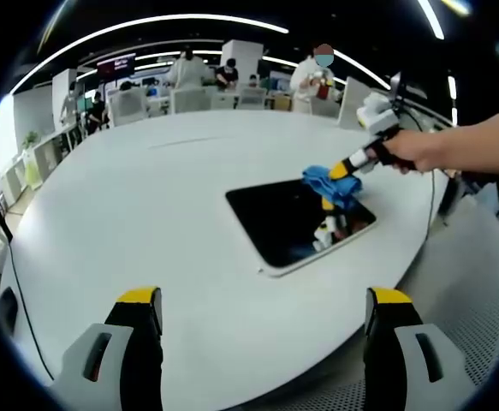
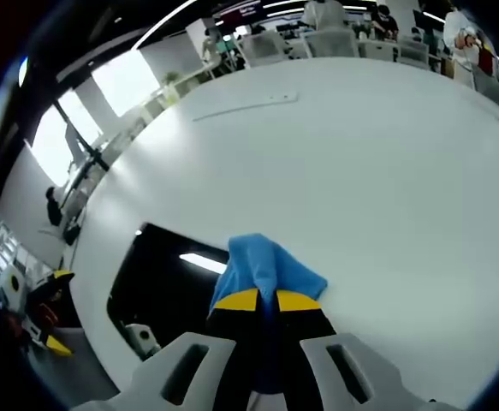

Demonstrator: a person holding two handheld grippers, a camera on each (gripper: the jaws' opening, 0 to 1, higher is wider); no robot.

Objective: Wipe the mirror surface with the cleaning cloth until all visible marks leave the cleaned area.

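while closed on cloth (image 2: pixel 266 270), right tongs (image 2: pixel 267 300), mirror (image 2: pixel 159 278)

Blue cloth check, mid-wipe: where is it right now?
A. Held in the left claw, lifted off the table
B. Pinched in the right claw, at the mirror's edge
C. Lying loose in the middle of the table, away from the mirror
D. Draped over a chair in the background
B: in the right gripper view the right claw is closed on the blue cloth, and in the left gripper view the cloth sits on the far edge of the mirror.

cloth (image 1: pixel 330 181) blue | mirror (image 1: pixel 292 224) black, white rim | table (image 1: pixel 146 214) white | tongs (image 2: pixel 266 301) yellow-tipped
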